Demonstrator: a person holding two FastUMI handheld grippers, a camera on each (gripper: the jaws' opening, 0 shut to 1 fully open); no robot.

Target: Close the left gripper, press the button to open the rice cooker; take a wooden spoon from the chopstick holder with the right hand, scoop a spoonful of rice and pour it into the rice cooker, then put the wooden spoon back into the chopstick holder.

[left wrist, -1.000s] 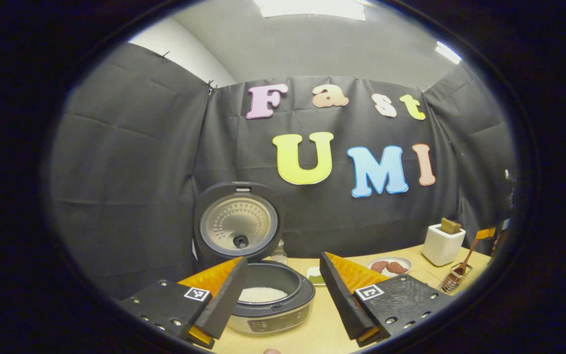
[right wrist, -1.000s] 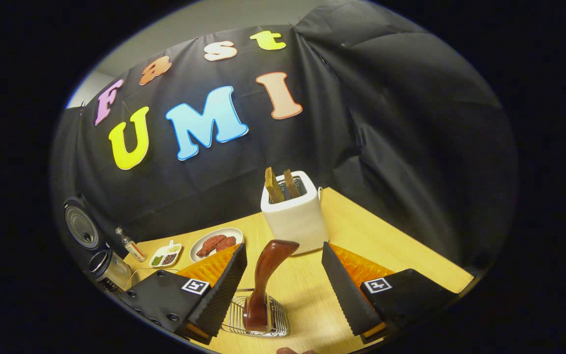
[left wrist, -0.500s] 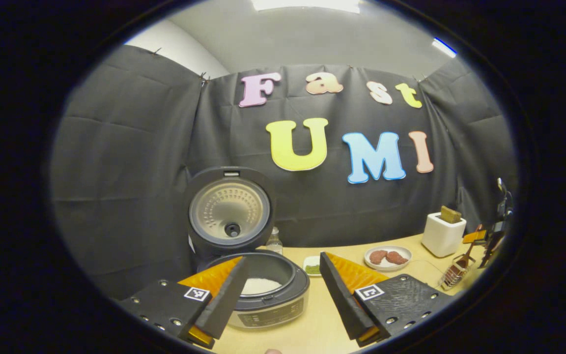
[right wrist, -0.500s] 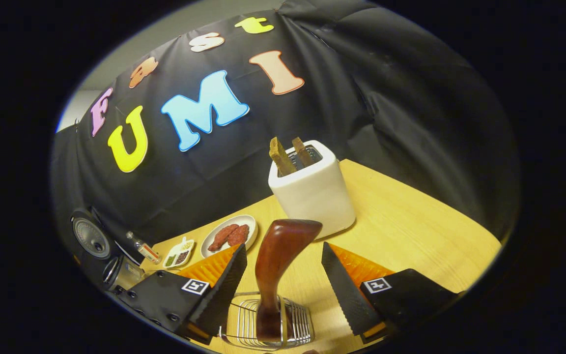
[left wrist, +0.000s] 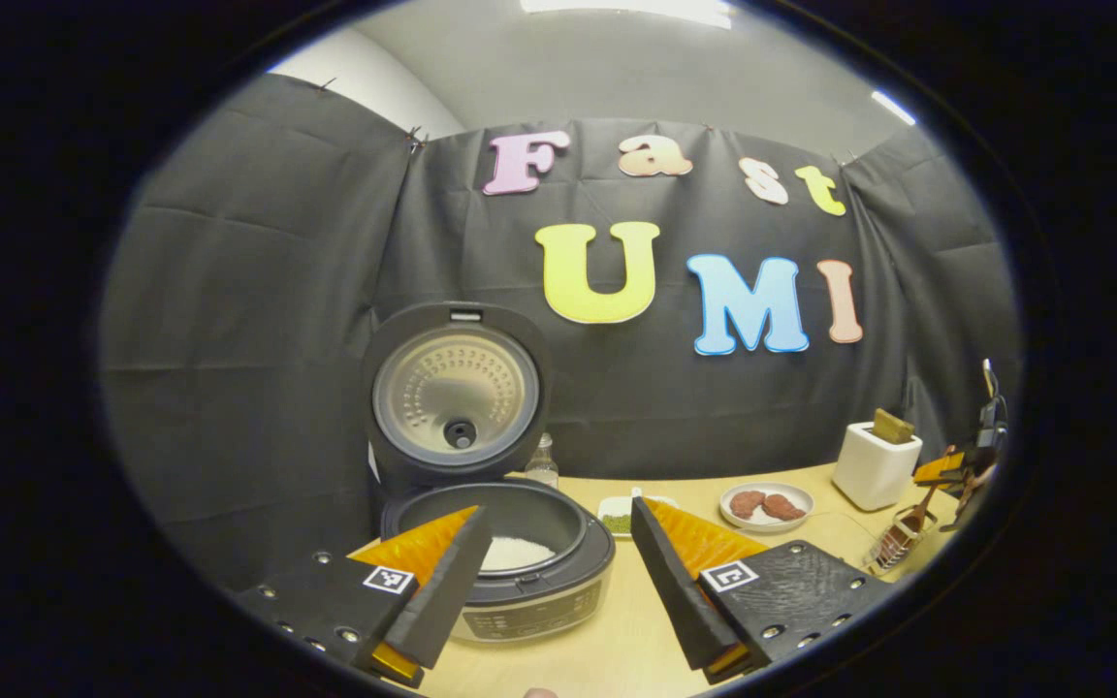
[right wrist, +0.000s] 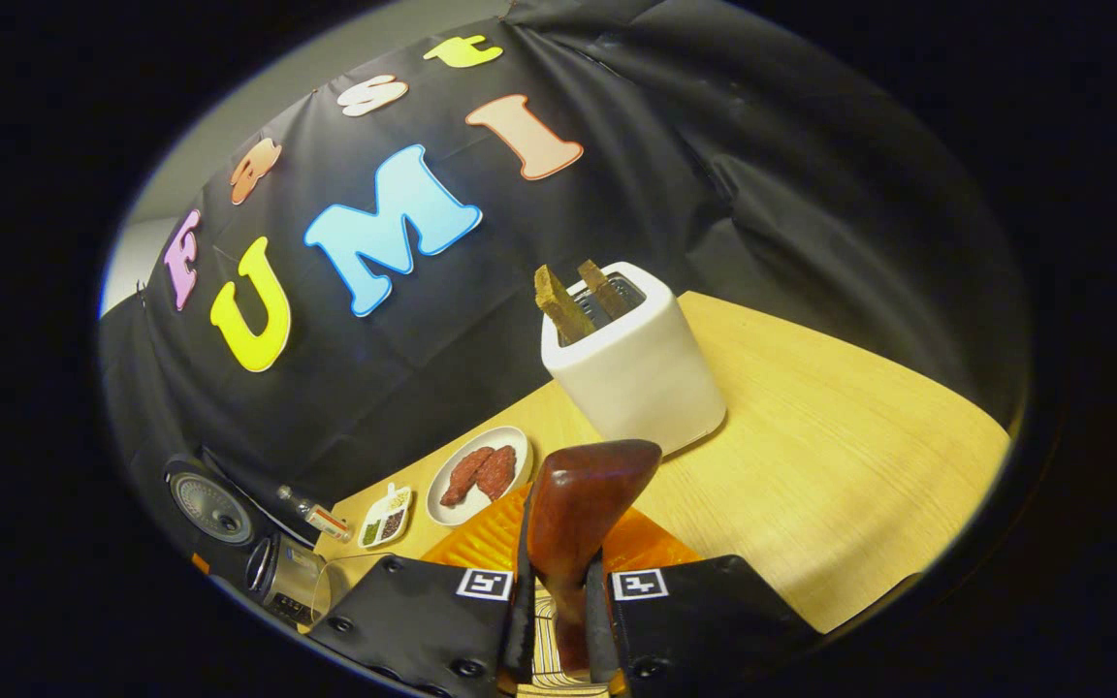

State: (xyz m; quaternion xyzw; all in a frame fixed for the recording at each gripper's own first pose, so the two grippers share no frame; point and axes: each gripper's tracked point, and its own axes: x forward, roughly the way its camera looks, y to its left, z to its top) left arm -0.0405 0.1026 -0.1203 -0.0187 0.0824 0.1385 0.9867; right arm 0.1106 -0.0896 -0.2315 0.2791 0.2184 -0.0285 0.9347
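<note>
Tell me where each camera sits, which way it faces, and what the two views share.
Left gripper view: rides on the left gripper, facing the open rice cooker and booth wall; its own open fingers show at the bottom.
Right gripper view: rides on the right gripper, looking down at the table and toaster; its fingers clamp the wooden spoon.
Shared: rice cooker, toaster, plate of sausages.

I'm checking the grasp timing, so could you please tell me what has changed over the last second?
The right gripper came down over the rack and its fingers closed on the wooden spoon's handle; a second ago they stood open on either side of it. The spoon's bowl still sits in the wire holder. The left gripper stays open in front of the rice cooker, whose lid stays up.
</note>
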